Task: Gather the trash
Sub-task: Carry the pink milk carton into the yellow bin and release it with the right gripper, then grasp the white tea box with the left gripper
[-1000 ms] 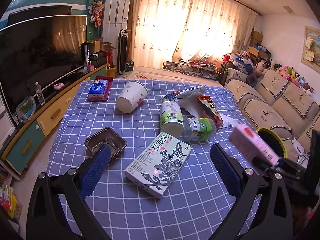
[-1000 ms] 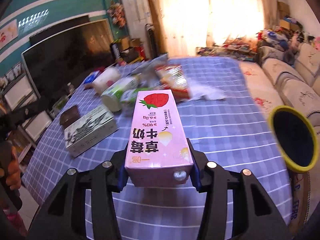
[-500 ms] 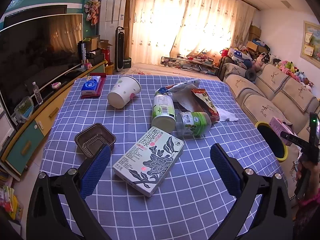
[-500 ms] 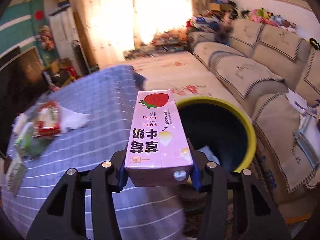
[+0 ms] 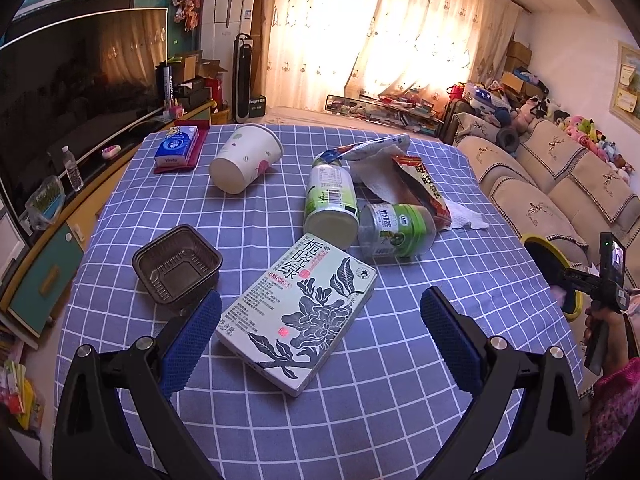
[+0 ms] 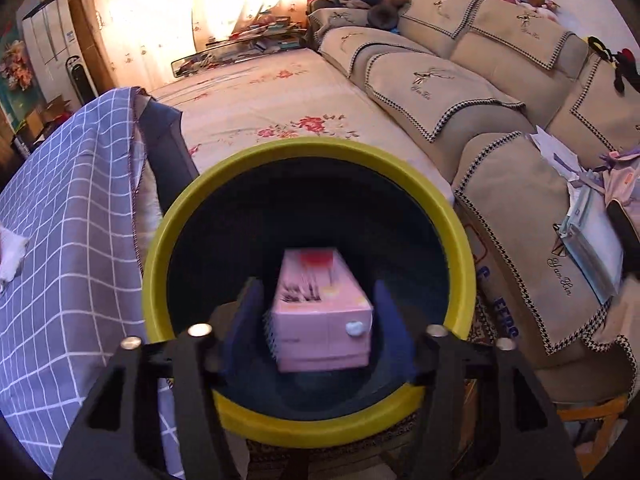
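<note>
Right gripper (image 6: 316, 320) is parked right over the yellow-rimmed trash bin (image 6: 192, 200), pointing down into it, which makes sense since that's where the pink strawberry milk carton (image 6: 320, 320) is meant to go; the jaws have just been opening, and the carton sits between them with a visible gap on both sides, blurred, so my guess is it's already dropping into the bin's dark inside. The bin stands on the floor just beside the edge of the checked blue tablecloth (image 6: 60, 240), with the sofa on its other side.

Left gripper (image 5: 320, 332) has its jaws wide apart and holds nothing; it hangs low over the green tea box (image 5: 298, 312) lying flat on the cloth, probably lining up the next grab. Beyond that box: a brown plastic tray (image 5: 176, 268), two tipped-over bottles (image 5: 332, 204), a paper cup (image 5: 246, 164) on its side, a snack wrapper (image 5: 416, 184).
</note>
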Motion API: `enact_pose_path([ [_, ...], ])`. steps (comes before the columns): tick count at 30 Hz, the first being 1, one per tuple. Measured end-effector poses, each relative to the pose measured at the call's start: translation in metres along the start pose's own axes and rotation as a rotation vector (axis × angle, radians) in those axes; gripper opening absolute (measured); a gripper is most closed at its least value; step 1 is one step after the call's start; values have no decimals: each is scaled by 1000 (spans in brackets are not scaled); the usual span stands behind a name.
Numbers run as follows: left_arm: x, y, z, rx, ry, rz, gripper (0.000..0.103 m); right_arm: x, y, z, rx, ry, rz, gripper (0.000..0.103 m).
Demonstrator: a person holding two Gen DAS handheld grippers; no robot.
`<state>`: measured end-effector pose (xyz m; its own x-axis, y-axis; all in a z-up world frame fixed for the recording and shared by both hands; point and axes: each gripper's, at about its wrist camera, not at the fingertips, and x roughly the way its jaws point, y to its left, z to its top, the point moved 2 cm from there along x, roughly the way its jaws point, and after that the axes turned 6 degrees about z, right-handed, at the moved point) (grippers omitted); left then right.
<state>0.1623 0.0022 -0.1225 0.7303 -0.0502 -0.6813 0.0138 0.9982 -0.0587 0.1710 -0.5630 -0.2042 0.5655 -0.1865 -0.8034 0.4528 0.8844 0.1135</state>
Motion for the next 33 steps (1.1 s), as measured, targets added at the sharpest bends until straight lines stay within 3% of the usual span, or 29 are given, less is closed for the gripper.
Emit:
enact_pose_path([
  [11, 36, 21, -3, 15, 63, -23, 98, -20, 24, 4, -42, -33, 39, 66],
  [16, 53, 26, -5, 26, 110, -84, 98, -20, 33, 5, -63, -27, 48, 66],
  [33, 90, -3, -10, 186, 212, -162, 98, -16, 42, 2, -86, -12, 58, 66],
])
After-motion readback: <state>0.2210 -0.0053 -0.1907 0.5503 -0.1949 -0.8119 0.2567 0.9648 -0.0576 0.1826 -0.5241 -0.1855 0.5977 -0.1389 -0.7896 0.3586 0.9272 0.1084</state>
